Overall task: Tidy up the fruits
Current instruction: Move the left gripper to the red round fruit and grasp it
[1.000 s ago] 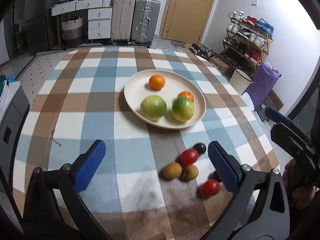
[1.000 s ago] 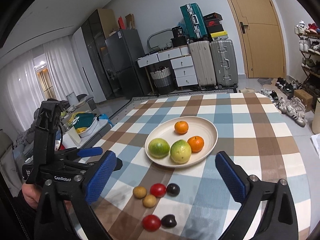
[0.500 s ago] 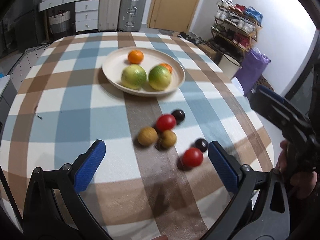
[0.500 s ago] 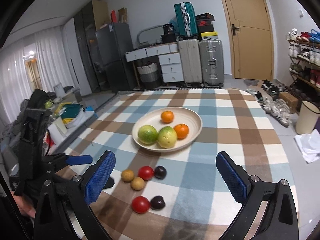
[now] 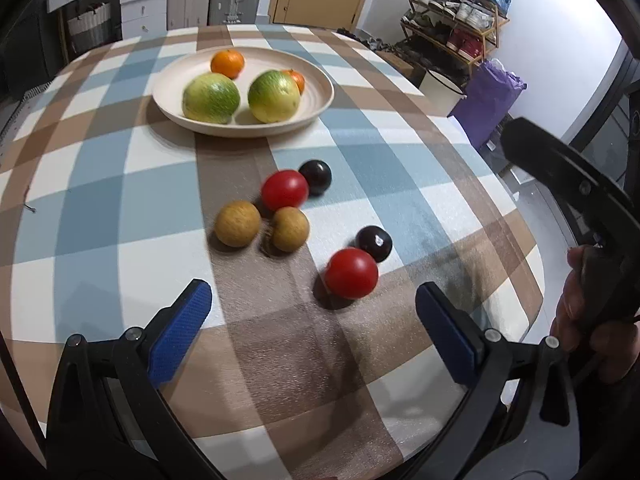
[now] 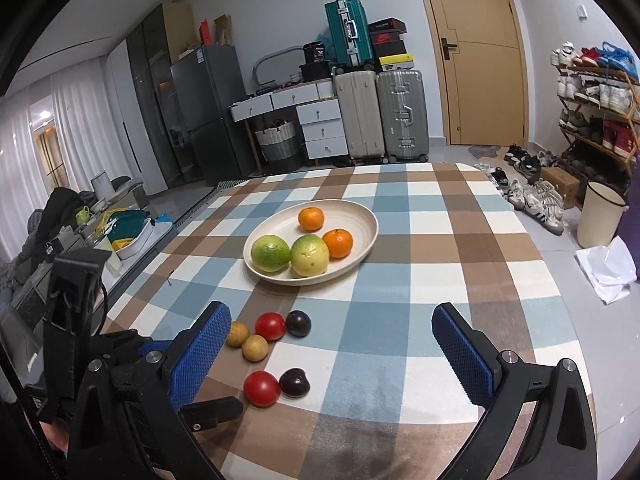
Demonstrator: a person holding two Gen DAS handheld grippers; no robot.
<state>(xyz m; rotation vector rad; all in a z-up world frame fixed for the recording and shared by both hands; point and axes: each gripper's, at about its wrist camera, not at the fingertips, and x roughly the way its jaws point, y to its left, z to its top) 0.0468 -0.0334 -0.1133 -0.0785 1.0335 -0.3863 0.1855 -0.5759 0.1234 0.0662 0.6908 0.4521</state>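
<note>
Both tongs gape wide and empty: left tongs hover just short of the near red tomato, right tongs wait higher. Six small fruits lie loose on the counter, at 6 o'clock from the plate. Judged step: reaching; next, straddle that tomato and squeeze.

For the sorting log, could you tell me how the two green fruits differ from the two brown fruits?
The green fruits lie in the cream plate; the brown fruits sit on the checked tablecloth. The green ones look clearly larger and are streaked green-yellow; the brown ones are plain tan. Both pairs are roundish and lie side by side.
</note>
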